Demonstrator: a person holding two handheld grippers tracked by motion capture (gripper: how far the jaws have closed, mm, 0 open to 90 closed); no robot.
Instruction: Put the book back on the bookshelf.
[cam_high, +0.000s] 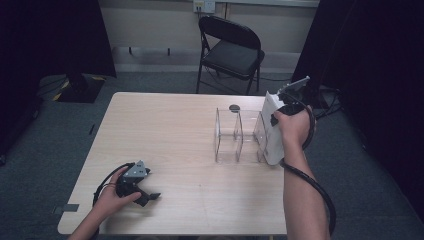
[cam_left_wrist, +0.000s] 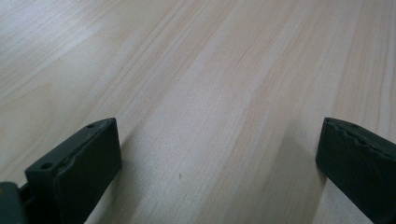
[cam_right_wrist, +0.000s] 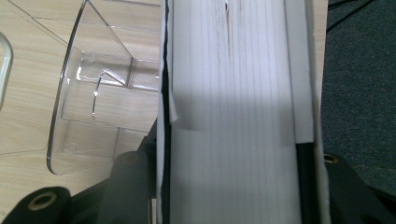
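The right gripper (cam_high: 278, 116) clamps a white book (cam_high: 272, 131) upright at the clear rack's (cam_high: 235, 137) right end; whether it is seated in a slot cannot be told. The left gripper (cam_high: 145, 192), jaws spread, rests empty on the table (cam_high: 165, 125).

Probably a lab, black curtains (cam_high: 50, 35), folding chair (cam_high: 231, 47), bare wooden table (cam_high: 170, 130)
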